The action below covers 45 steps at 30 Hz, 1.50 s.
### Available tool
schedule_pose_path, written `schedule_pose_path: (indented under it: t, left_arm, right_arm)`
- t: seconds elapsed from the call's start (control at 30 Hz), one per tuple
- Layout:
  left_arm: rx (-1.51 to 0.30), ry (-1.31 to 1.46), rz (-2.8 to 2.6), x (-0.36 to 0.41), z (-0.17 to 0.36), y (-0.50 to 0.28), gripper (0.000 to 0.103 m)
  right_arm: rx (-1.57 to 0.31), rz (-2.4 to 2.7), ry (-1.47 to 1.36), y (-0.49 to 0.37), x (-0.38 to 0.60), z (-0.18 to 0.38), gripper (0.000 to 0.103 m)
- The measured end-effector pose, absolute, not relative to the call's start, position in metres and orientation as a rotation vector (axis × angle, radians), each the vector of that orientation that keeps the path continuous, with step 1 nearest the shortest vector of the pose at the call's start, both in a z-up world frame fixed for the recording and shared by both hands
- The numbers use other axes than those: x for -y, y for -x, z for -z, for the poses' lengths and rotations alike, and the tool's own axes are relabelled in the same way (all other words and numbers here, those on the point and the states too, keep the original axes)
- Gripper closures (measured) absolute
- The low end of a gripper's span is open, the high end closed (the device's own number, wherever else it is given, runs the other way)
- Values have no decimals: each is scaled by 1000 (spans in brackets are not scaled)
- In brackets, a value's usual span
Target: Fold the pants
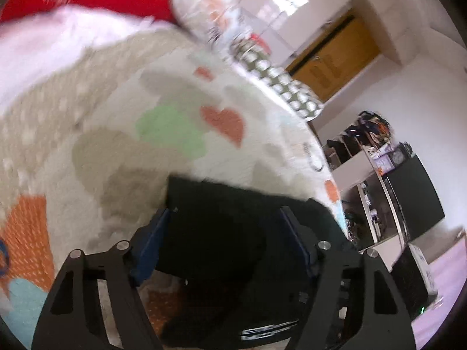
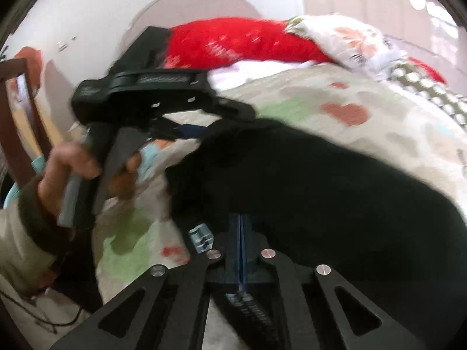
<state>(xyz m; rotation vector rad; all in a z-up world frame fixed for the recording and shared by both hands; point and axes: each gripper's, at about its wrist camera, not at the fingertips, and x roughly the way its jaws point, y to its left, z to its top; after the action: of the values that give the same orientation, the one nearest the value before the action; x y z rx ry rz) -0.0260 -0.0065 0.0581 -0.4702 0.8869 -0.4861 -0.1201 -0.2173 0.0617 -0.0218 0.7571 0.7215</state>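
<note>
Right wrist view: right tool (image 2: 241, 233) is clamped on black pants (image 2: 321, 180) lying on the bed (image 2: 394, 122); left tool (image 1: 224, 233), fingers apart around the cloth, likely steadies a fold.

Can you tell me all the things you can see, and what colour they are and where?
pants: one, black, on the bed, between both grippers' fingers
quilt: one, cream with green, orange and red hearts, covering the bed
blanket: one, red, far end of the bed
pillow: one, white patterned, beside the red blanket
door: one, yellow-brown, back wall
left gripper: black, wide apart around the pants
right gripper: black, closed on the pants
hand: one, holding the left gripper's handle
</note>
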Motion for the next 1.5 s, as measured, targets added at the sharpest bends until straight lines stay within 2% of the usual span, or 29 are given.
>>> schedule_pose_path:
  t: [0.07, 0.2, 0.23, 0.3, 0.33, 0.37, 0.5, 0.53, 0.6, 0.63, 0.67, 0.7, 0.9, 1.0, 1.17, 1.27, 1.3, 1.33, 1.37, 1.43, 1.5]
  left_arm:
    - [-872, 450, 512, 10, -73, 30, 40]
    - [-869, 424, 503, 14, -80, 34, 40]
    - [-877, 427, 497, 14, -78, 33, 40]
    - [-892, 441, 487, 14, -74, 30, 40]
    - [-893, 449, 488, 13, -73, 29, 40]
    - [-892, 451, 489, 13, -73, 29, 40]
    - [-890, 455, 490, 13, -75, 27, 40]
    - [-890, 457, 490, 13, -75, 26, 40]
    - [-895, 452, 484, 13, -75, 26, 40]
    - [-898, 449, 481, 14, -76, 26, 40]
    - [-899, 448, 481, 14, -77, 26, 40]
    - [-897, 450, 483, 14, -79, 27, 40]
    - [-866, 443, 490, 10, -94, 50, 40]
    - [-887, 443, 488, 7, -81, 64, 40]
    - [-1017, 391, 373, 7, -27, 61, 40]
    - [-1006, 407, 347, 1, -22, 63, 37]
    - [-993, 406, 351, 0, -26, 65, 31]
    - [-971, 393, 354, 1, -31, 68, 21]
    - [-950, 374, 354, 2, -35, 71, 17]
    - [-927, 330, 360, 9, -42, 76, 13]
    - [-939, 302, 377, 18, -40, 76, 10]
  right_arm:
    - [-748, -728, -34, 120, 229, -69, 103]
    - [-712, -730, -33, 131, 236, -77, 103]
    - [-694, -719, -14, 133, 231, -76, 99]
    - [-706, -710, -6, 130, 221, -71, 78]
    - [-725, -709, -9, 133, 217, -68, 51]
    - [-740, -711, -6, 133, 212, -63, 41]
    - [-765, -592, 122, 128, 194, -46, 49]
    - [-782, -587, 109, 123, 195, -42, 58]
    - [-780, -609, 86, 120, 197, -41, 61]
    - [-774, -625, 93, 121, 196, -43, 74]
    - [-766, -647, 91, 123, 197, -46, 99]
    - [-763, -670, 81, 125, 198, -50, 102]
    - [-727, -715, 5, 142, 221, -86, 103]
    - [-736, -738, 11, 157, 224, -92, 103]
    - [-825, -724, 40, 157, 207, -57, 102]
    - [-846, -706, 28, 151, 198, -41, 95]
    - [-850, -723, -1, 151, 202, -45, 92]
    - [-850, -744, -34, 152, 208, -52, 77]
    - [-839, -747, -46, 154, 214, -58, 59]
    - [-798, -727, -53, 160, 231, -71, 49]
    - [-786, -704, -103, 161, 256, -78, 49]
